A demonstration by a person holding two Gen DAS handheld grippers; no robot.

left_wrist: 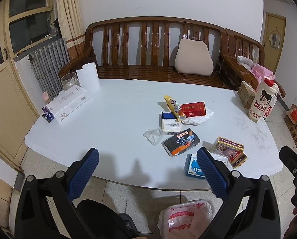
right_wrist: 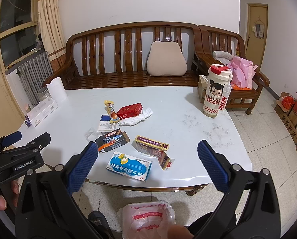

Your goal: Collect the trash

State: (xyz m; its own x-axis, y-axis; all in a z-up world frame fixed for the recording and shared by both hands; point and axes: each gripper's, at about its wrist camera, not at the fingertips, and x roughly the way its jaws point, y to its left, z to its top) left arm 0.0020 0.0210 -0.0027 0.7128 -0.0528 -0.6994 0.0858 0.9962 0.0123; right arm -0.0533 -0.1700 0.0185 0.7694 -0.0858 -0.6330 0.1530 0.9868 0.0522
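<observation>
Nothing is picked up yet: the left gripper (left_wrist: 147, 166) and right gripper (right_wrist: 148, 159) both hover spread wide and empty over the table's (right_wrist: 168, 107) near edge, so next the blue box (right_wrist: 129, 165) nearest goes into the plastic bag (right_wrist: 146, 217) on the floor below.

Domestic living room, indicated by a slatted wooden sofa (right_wrist: 128, 59) with back cushion (right_wrist: 166, 58), matching armchair (right_wrist: 228, 59), cast-iron radiator (right_wrist: 33, 73) beneath a curtained window (right_wrist: 19, 16), tiled floor (right_wrist: 268, 139), and white-covered coffee table (right_wrist: 168, 107).
</observation>
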